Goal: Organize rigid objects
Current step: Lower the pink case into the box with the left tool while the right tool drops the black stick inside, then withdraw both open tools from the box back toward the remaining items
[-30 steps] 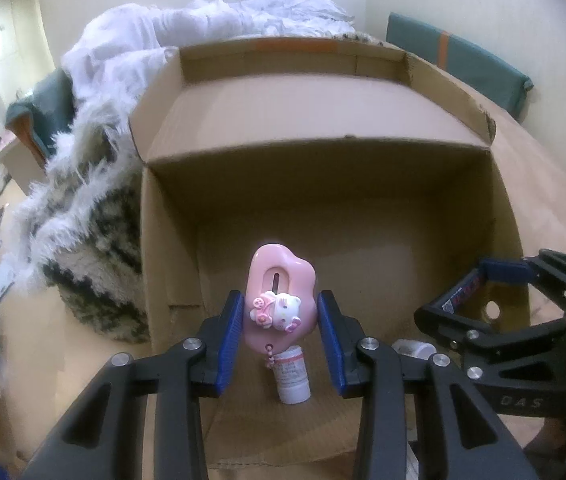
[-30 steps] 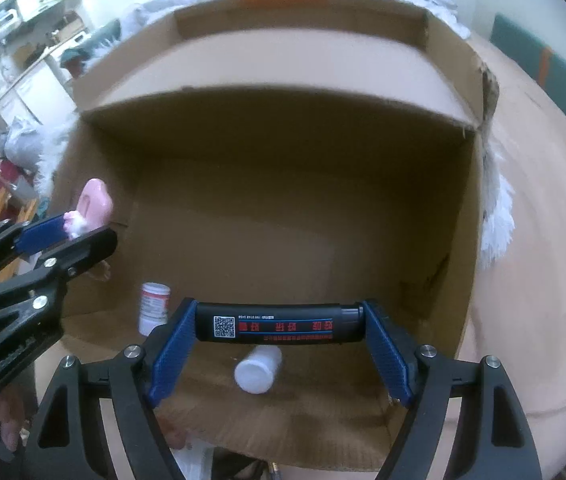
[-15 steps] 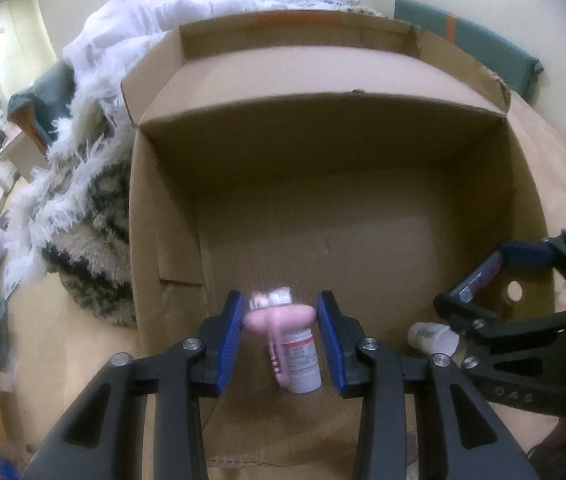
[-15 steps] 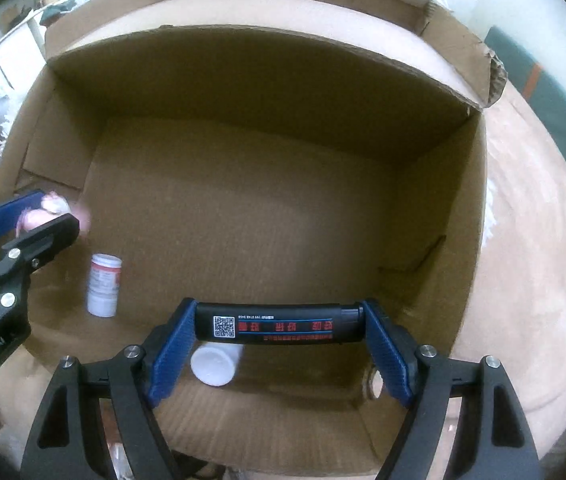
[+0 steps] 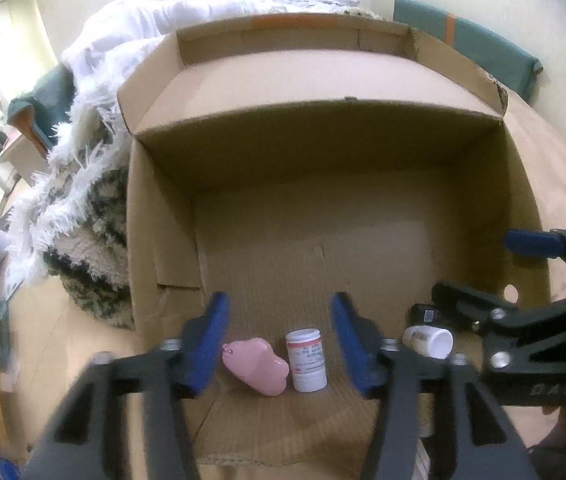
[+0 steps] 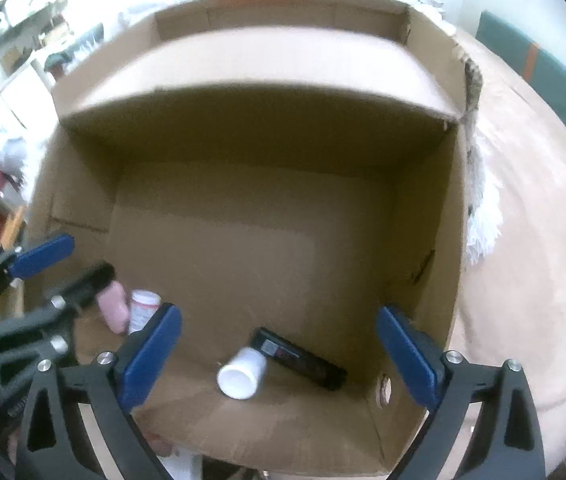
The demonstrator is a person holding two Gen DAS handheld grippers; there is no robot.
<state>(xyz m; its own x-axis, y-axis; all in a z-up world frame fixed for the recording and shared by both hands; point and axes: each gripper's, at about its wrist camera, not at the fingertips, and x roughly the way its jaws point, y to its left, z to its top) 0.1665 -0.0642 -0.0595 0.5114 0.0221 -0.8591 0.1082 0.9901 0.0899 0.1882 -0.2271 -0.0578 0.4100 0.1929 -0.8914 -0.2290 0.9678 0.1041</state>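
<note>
Both grippers hang over an open cardboard box (image 5: 163, 240), pointing steeply down into it.

The left gripper (image 5: 279, 340) has its jaws opening, and nothing is pinched between them. Seen past its blue pads (image 5: 211, 344), a pink charm (image 5: 257, 366) lies on the box floor at about 6 o'clock in the left wrist view. Just beside it, at its 3 o'clock, an upright white pill bottle (image 5: 306, 360) with a red-printed label stands on the floor; whether the two touch I cannot tell.

The right gripper (image 6: 279, 354) has its jaws opening too, spread wide, with nothing held. Below and between its pads, a black stick (image 6: 299, 358) with a label lies flat on the box floor, slanted from 10 o'clock down to 4 o'clock. A second white bottle (image 6: 241, 372) lies on its side at the stick's 9 o'clock end, its round end turned towards the camera, seemingly touching the stick.

In the right wrist view the charm (image 6: 113, 308) and upright bottle (image 6: 143, 312) sit at 8 o'clock, partly behind the left gripper (image 6: 63, 276). In the left wrist view the right gripper (image 5: 495, 272) shows at 3 o'clock, with the lying bottle (image 5: 429, 340) and one end of the stick (image 5: 423, 314) beneath it.

The rest of the box floor is bare. Outside the box, a shaggy white rug (image 5: 71, 208) lies at 9 o'clock and a tan surface (image 6: 523, 260) at 3 o'clock.
</note>
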